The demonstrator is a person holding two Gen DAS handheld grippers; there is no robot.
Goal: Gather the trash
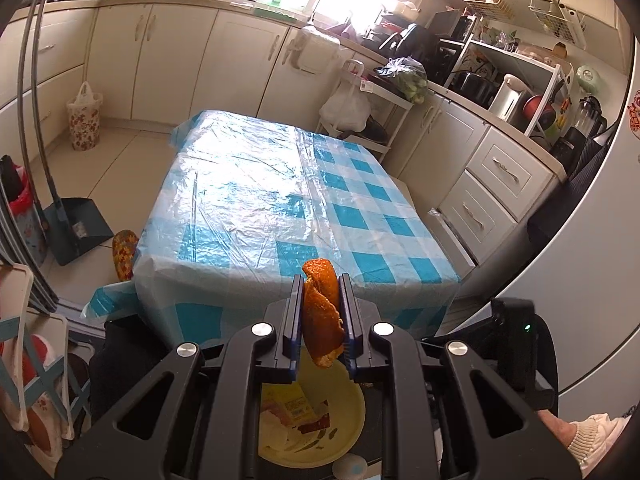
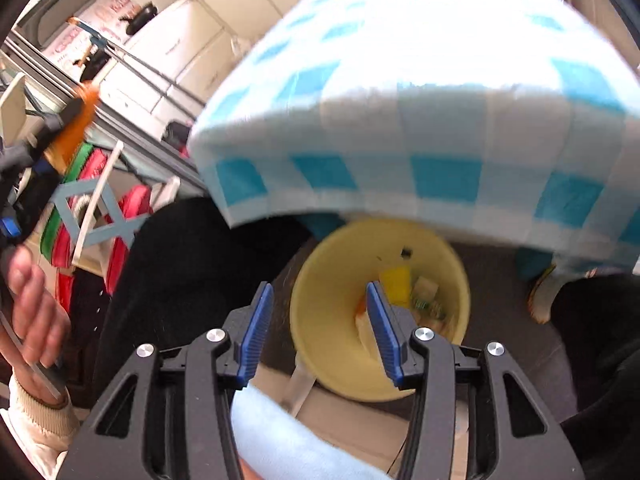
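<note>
From my remote station, the tablecloth (image 1: 352,200) showed a blue-and-white check under clear glossy plastic. The peel (image 1: 322,312) was orange. The bin (image 2: 320,320) was pale yellow, with a brighter yellow wrapper (image 2: 396,284) inside. Both grippers were black; the right gripper (image 2: 316,332) carried blue ribbed pads (image 2: 256,332). The floor basket (image 1: 84,120) bore red flowers on cream.

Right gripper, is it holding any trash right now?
No, the right gripper has its jaws apart with nothing between them, above the yellow bin.

blurred: tablecloth (image 2: 400,120), bin contents (image 2: 416,292) | hidden: yellow bin (image 1: 352,412) partly behind left gripper (image 1: 320,312)
</note>
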